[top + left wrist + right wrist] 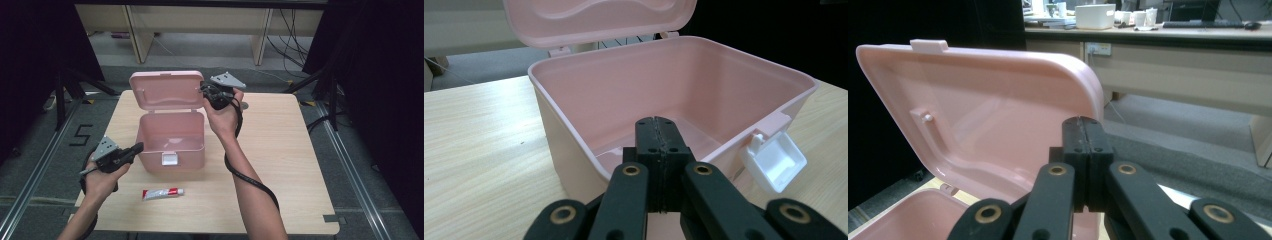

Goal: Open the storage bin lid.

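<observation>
Now the left hand-held gripper [136, 148], jaws closed on nothing, sits at the open pink plastic box's [171, 145] front-left corner; the small red-and-white tube [163, 192] lies crosswise on the table [280, 150] just right of it, nearer the person. Closed and empty too, the right hand-held gripper [205, 90] rests beside the raised lid's [166, 90] right edge, well away from the tube.

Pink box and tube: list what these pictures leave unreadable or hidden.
- Print on the tube: too small in the high view to read.
- Floor of the pink box: the left gripper covers its near part in the left gripper view.
- Lid: in the right gripper view the right gripper covers its lower right part, so contact with it cannot be told.
- White latch: how it fastens is unclear.
</observation>
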A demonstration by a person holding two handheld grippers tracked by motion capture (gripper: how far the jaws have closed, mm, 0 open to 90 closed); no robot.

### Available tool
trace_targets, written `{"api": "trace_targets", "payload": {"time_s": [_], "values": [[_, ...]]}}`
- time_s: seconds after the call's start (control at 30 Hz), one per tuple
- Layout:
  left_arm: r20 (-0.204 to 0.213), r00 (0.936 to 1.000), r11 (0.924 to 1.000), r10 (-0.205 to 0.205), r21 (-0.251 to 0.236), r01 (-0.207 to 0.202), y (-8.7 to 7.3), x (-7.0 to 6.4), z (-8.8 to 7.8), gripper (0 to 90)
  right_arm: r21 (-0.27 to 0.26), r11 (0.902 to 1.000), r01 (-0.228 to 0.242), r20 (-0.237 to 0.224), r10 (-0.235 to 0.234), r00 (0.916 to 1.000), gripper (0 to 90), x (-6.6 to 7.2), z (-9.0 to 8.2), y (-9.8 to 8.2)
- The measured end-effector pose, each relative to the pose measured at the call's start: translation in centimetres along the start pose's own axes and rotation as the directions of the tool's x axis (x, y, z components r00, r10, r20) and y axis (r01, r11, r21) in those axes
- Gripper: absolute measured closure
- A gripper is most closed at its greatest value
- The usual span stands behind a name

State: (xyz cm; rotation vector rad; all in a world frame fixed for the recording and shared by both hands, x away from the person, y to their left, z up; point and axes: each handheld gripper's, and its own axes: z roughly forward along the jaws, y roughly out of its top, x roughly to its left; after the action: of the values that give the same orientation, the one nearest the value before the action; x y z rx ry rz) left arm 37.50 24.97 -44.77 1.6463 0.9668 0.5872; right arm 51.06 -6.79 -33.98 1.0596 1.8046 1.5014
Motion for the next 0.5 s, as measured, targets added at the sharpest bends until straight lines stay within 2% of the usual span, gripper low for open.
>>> {"api": "trace_targets", "payload": {"time_s": [0.2, 0.33, 0.4, 0.5], "values": [[0.001, 1.0000, 1.0000, 0.000, -0.001, 0.000, 0.0, 0.0, 0.0, 90.0, 0.018, 0.9997, -0.015, 0.010, 0.015, 0.9998, 90.0, -0.2, 0.4, -0.3], [0.001, 1.0000, 1.0000, -0.002, -0.003, 0.002, 0.0, 0.0, 0.0, 90.0, 0.019, 0.9998, 0.006, 0.021, -0.006, 0.9998, 90.0, -0.5, 0.7, -0.4], [0.001, 1.0000, 1.0000, -0.001, -0.003, 0.001, 0.0, 0.0, 0.0, 90.0, 0.026, 0.9994, -0.022, 0.023, 0.022, 0.9995, 90.0, -0.5, 0.9, -0.5], [0.002, 1.0000, 1.0000, 0.000, -0.001, 0.000, 0.0, 0.0, 0.0, 90.0, 0.028, 0.9996, -0.005, 0.031, 0.004, 0.9995, 90.0, -0.8, 1.1, -0.7]]}}
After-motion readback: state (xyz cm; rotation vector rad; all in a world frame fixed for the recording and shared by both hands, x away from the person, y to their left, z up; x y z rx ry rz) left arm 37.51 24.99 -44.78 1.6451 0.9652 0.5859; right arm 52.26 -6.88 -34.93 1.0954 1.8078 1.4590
